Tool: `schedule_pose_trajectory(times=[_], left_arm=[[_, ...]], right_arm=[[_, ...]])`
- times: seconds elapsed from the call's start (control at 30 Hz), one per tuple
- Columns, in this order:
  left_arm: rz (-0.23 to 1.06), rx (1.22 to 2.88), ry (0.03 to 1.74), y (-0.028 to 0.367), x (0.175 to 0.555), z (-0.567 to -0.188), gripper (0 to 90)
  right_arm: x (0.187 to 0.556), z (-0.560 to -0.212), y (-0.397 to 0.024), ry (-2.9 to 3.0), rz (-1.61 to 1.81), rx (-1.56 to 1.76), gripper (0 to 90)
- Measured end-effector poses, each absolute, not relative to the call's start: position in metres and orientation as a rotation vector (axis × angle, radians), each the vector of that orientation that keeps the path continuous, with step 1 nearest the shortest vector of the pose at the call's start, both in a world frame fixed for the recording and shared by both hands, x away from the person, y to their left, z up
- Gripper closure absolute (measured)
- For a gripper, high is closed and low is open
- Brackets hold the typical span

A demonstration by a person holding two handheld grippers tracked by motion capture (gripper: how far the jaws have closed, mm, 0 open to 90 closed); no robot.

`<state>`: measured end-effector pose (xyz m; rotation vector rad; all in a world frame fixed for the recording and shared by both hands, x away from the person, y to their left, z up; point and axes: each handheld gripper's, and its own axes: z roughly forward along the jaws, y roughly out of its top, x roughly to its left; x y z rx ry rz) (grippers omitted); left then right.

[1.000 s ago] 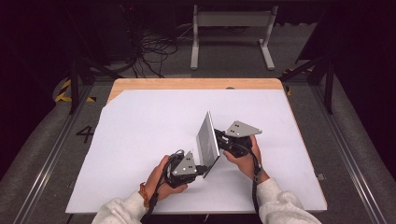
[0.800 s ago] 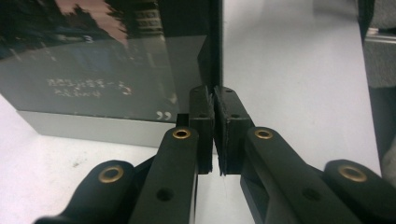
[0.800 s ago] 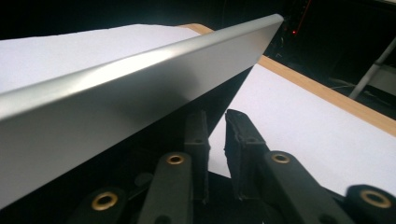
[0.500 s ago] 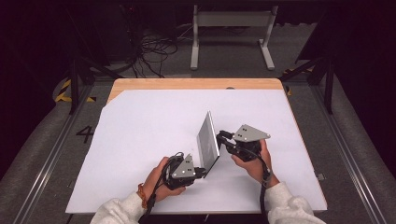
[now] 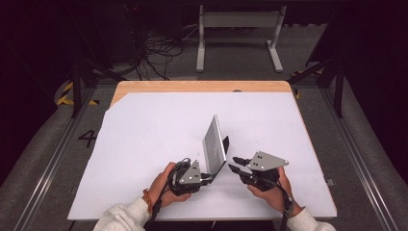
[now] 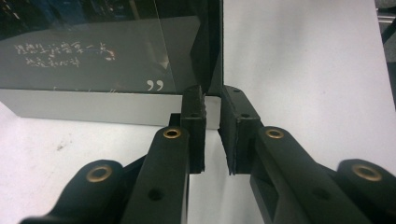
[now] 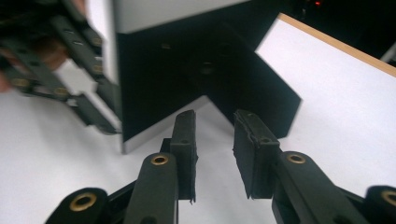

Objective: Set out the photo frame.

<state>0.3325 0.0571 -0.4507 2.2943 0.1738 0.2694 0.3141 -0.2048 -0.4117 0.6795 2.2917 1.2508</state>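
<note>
A: What is closest to us?

B: Two hands at the near edge of the table (image 5: 144, 125). Each one holds a gripper.

A: What is the left gripper (image 5: 208, 177) doing?

B: It sits right at the near bottom corner of the frame (image 5: 214, 146). In the left gripper view its jaws have just been opening a little. There is a thin gap between them, and the frame's (image 6: 112, 70) edge sits just at the tips. The pads do not squeeze it.

A: And the right gripper (image 5: 234, 164)?

B: It is just to the right of the frame, and not touching it. Its jaws have just been opening too. In the right gripper view they stand a bit apart with nothing between them. They point at the frame's black back and its stand (image 7: 261, 88).

A: So where is the frame?

B: It stands by itself on the white table, between the two grippers and a bit past them. It leans back on the black stand (image 5: 225, 143). Its glass front faces the left side.

A: What is on the front?

B: Dark glass with small pale writing (image 6: 60, 53) I cannot read.

A: And far away?

B: The wood edge (image 5: 202, 86) of the table, then cables (image 5: 159, 53) and a grey rack (image 5: 238, 29) on the floor.
</note>
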Motion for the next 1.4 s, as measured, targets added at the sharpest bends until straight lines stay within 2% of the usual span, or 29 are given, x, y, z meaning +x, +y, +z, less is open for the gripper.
schedule_pose_trajectory(times=[0.43,0.9,1.4], left_arm=[[0.252,2.268,0.188,0.05,0.334,-0.454,79.6],[0.273,2.264,0.2,0.043,0.333,-0.454,79.5],[0.264,2.258,0.213,0.035,0.336,-0.457,79.5]], right_arm=[[0.304,-0.414,-0.191,2.318,1.288,0.662,63.6],[0.305,-0.412,-0.198,2.332,1.322,0.726,69.8],[0.301,-0.412,-0.188,2.313,1.315,0.71,66.0]])
